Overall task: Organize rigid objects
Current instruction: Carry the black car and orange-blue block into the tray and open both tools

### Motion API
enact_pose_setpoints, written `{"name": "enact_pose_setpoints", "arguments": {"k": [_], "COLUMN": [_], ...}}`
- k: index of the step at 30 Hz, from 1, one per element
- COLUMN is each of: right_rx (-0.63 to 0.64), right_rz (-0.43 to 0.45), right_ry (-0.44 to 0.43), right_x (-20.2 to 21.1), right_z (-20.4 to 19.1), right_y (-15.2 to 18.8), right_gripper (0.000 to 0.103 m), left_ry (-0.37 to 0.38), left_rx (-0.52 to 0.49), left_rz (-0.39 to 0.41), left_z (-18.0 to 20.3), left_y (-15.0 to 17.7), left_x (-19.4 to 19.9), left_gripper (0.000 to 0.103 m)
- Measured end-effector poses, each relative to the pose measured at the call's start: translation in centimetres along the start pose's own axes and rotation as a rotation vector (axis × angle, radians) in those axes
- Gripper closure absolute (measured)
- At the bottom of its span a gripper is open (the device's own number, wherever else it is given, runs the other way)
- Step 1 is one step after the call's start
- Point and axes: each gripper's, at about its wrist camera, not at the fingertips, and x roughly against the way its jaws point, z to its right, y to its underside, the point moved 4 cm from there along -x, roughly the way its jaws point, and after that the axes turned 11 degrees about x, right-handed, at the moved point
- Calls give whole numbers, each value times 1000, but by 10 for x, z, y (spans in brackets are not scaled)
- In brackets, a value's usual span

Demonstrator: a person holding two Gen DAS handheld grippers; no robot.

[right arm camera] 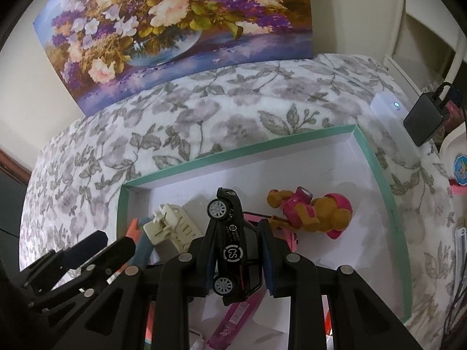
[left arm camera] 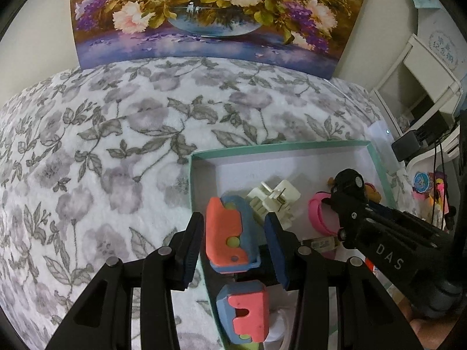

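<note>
Black toy car [right arm camera: 232,250] marked "CS", clamped between right gripper [right arm camera: 238,258] pads over teal-rimmed box [right arm camera: 376,160]; coral-and-blue block [left arm camera: 229,233] between left gripper [left arm camera: 233,250] pads, grip uncertain; "DAS" on the right gripper's body; cream plug [left arm camera: 274,201], pup figure [right arm camera: 315,213] inside

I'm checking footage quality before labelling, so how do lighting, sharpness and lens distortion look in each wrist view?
Left wrist view: dim, soft indoor light; strong fisheye bends the teal-rimmed cardboard box; the red-and-blue foam block between the left gripper is fairly sharp. Right wrist view: same barrel curve and dark corners; the black toy car in the right gripper is crisp, with a faint shadow on the box floor.
</note>
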Motion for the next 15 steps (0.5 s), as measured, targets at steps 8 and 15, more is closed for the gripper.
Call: {"name": "enact_pose_setpoints", "arguments": {"k": [8, 15], "right_rx": [15, 30], "right_rz": [-8, 6], "right_ry": [33, 46], "right_x": [4, 15], "right_z": [-3, -8], "right_y": [4, 12], "right_gripper": [37, 31], "left_ry": [-32, -101], "left_rx": [67, 123], "left_rz": [12, 20], "left_z": [-21, -47], "left_y": [-3, 5], "left_x": [11, 19], "left_gripper": [47, 29]}}
